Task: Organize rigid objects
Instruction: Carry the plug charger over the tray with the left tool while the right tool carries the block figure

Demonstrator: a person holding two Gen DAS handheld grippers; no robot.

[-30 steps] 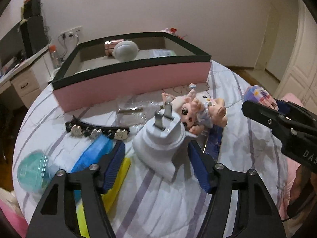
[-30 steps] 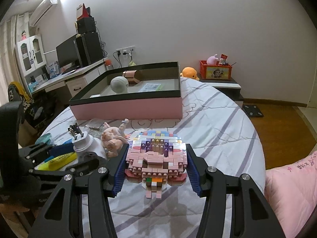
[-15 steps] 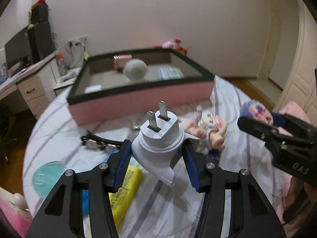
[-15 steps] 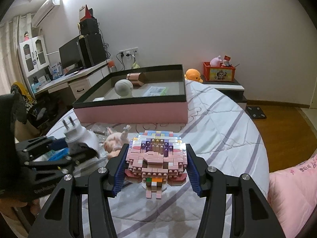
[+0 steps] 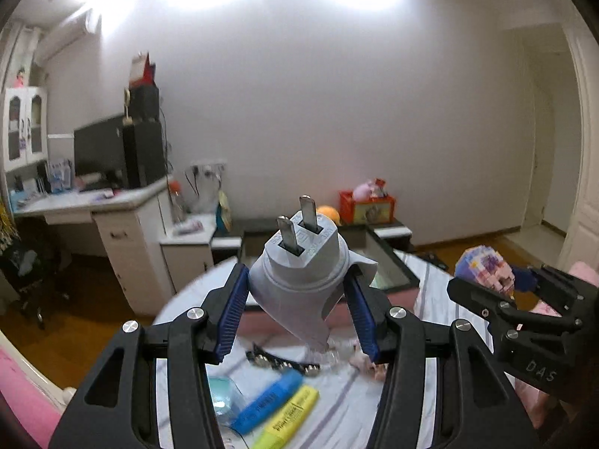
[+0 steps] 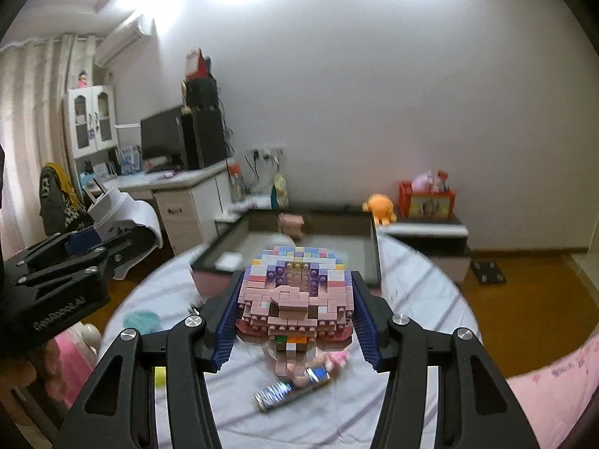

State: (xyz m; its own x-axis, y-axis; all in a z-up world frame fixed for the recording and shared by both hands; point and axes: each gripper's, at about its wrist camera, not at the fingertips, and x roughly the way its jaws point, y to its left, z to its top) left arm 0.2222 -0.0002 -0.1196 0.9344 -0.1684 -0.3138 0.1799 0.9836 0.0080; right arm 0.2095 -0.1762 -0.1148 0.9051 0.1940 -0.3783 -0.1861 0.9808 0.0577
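White plug (image 5: 303, 280) clamped in raised left gripper (image 5: 295, 310); prongs up.

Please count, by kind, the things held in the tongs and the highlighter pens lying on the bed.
White plug adapter, in the left tongs: 1
Brick-built figure, in the right tongs: 1
Highlighter pens, blue and yellow: 2
Total: 4
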